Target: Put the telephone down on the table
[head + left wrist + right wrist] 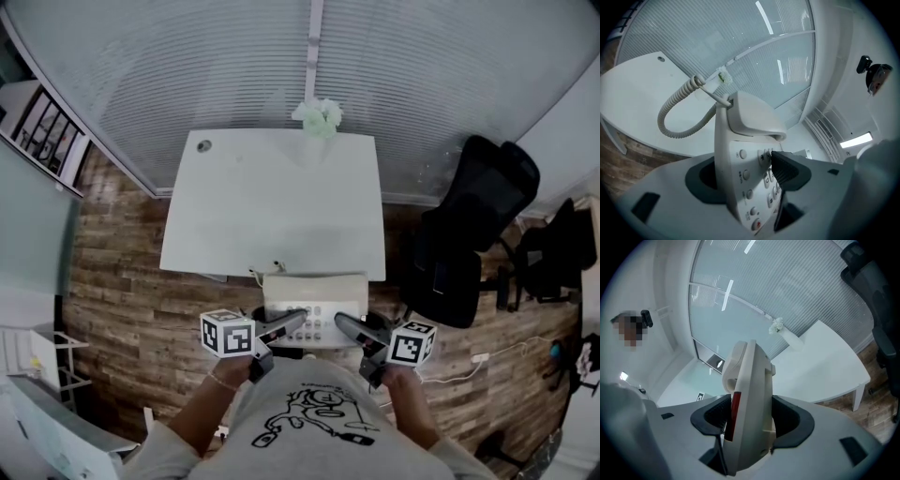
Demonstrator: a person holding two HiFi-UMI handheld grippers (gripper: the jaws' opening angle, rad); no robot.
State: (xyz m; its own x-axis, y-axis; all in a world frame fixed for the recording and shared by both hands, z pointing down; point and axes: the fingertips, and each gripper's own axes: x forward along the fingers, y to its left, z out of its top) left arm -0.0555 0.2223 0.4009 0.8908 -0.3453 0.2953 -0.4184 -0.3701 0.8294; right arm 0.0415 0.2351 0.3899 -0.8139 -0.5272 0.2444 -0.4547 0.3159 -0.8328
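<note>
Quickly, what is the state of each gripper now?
Left gripper: closed on the telephone.
Right gripper: closed on the telephone.

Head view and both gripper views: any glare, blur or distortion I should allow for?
Head view: evenly lit and fairly sharp, but the fisheye bows the table edges. Left gripper view: light streaks glare on the glass wall, the telephone is sharp, and the corners are vignetted. Right gripper view: similar streaks on the glass, and the telephone looms large and warped.
</note>
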